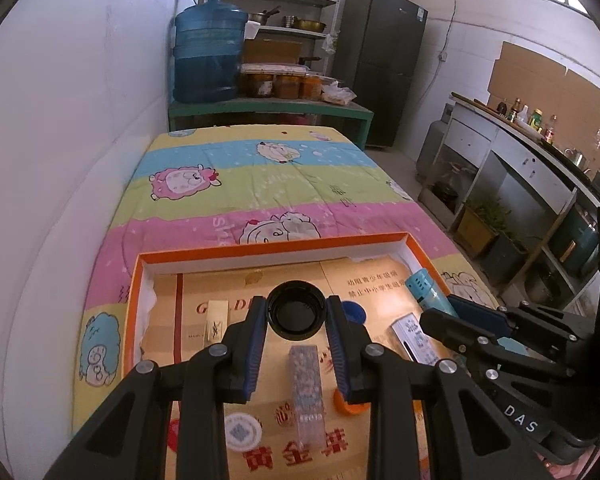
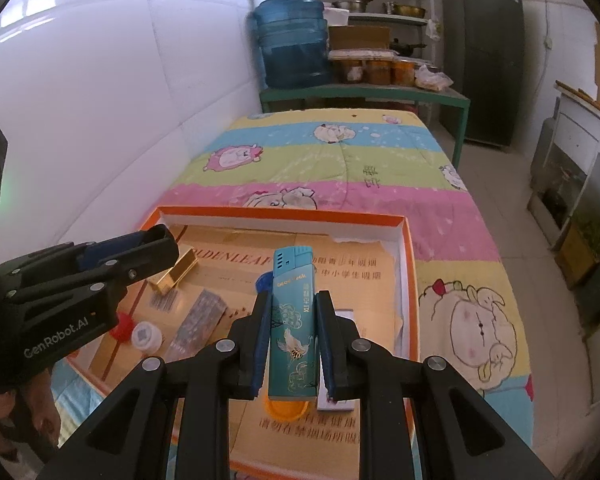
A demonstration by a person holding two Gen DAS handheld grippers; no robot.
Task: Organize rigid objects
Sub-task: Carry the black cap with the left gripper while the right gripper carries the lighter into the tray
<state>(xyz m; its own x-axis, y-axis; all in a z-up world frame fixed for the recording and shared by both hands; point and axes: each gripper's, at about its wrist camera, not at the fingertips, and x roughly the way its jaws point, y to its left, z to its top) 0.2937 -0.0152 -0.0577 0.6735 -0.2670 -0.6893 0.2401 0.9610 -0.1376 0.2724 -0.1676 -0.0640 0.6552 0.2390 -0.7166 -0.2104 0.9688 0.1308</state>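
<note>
Right gripper [image 2: 291,328] has its jaws clamped on the slim glossy teal lighter [image 2: 291,320]; left gripper [image 1: 296,334] jaws pinch the round black ribbed cap [image 1: 296,312]; both hang over the orange-rimmed box [image 1: 260,245] on the quilted bed [image 1: 260,184]; best lowered level, released gently apart.
</note>
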